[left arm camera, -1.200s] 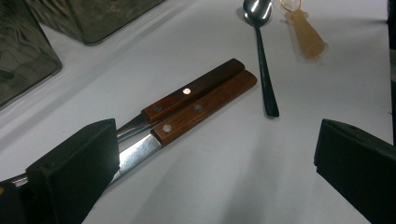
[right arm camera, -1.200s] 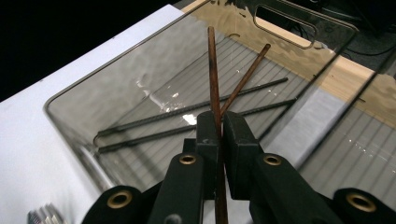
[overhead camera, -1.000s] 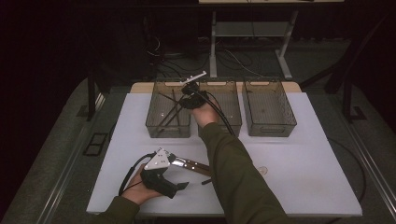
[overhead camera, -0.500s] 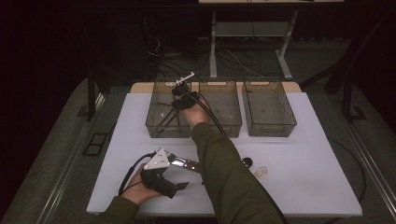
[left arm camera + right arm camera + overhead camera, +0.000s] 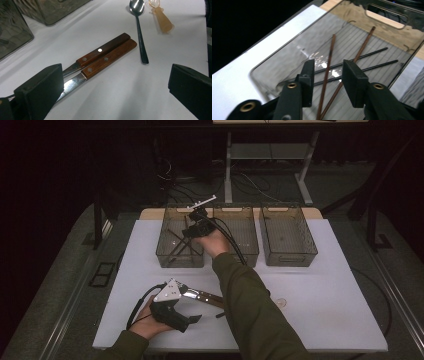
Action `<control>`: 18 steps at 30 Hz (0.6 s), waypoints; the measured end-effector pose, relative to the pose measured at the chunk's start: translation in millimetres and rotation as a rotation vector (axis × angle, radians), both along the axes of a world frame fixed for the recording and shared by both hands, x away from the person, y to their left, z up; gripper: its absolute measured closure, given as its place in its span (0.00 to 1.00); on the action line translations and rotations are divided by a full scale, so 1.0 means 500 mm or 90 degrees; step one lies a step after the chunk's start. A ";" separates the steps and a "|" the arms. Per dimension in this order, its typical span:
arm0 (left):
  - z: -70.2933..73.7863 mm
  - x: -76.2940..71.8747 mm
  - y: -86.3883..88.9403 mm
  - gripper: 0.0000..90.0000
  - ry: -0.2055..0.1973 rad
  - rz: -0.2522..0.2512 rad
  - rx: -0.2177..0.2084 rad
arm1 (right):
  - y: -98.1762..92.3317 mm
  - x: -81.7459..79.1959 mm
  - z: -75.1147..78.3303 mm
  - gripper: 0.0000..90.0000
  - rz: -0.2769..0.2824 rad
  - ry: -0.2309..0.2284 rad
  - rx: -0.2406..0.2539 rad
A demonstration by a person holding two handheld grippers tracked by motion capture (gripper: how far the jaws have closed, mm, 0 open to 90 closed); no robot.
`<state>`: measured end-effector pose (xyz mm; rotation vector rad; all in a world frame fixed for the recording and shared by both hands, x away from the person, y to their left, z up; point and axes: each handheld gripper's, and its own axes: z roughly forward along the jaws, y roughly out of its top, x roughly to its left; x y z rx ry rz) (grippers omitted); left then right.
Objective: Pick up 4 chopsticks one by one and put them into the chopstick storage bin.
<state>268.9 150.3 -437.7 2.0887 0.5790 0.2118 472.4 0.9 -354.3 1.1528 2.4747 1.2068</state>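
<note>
High view – right gripper (image 5: 192, 222): held over the left bin (image 5: 172, 260), at 12 o'clock from the table's (image 5: 325, 320) middle; sticks (image 5: 175, 247) lie loose in that bin.
High view – left gripper (image 5: 192, 318): resting near the front edge at 7 o'clock, knives (image 5: 202, 296) just beside it.
Left gripper view – jaws: spread wide, nothing between them. Two wooden-handled knives (image 5: 105, 56) lie side by side at 11 o'clock; a spoon (image 5: 138, 27) and a small amber piece (image 5: 162, 21) at 1 o'clock.
Right gripper view – fingers (image 5: 308, 80): partly apart, having just been opening, nothing pinched. Four sticks (image 5: 329, 65) lie crossed on the bin floor (image 5: 287, 62) below.
Step, judged: release into the bin looks finished.
Advice: the gripper is best lifted straight up, clear of the bin wall, before the knives are fetched; knives are best taken by the handles.
</note>
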 end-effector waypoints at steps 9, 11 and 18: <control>-0.001 0.000 0.000 0.00 0.000 0.001 0.009 | -0.043 -0.067 0.012 0.98 0.077 0.004 -0.006; -0.001 0.000 -0.001 0.00 0.001 0.002 0.009 | -0.055 -0.084 0.012 0.99 0.087 0.006 -0.009; -0.001 -0.001 -0.001 0.00 0.000 0.000 0.016 | -0.078 -0.124 0.001 0.99 0.108 0.009 -0.035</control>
